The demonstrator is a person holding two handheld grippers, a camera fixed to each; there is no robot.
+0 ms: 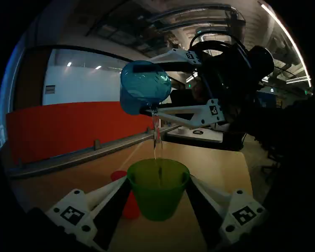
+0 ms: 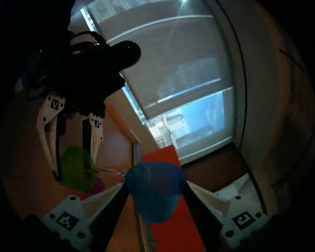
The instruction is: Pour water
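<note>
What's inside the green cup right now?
A thin stream of water falls into the green cup from the tilted blue cup. Its tinted wall hides how much has collected.

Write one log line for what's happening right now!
step: pouring | right gripper: shut on blue cup, tilted | water stream: falling into green cup | left gripper: shut on green cup, upright

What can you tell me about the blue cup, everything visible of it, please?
The blue cup is translucent, plastic-looking and tapered. The right gripper is shut on it, holding it raised above the table and tipped steeply. A thin stream of water runs from its rim into the green cup below, without the two cups touching.
</note>
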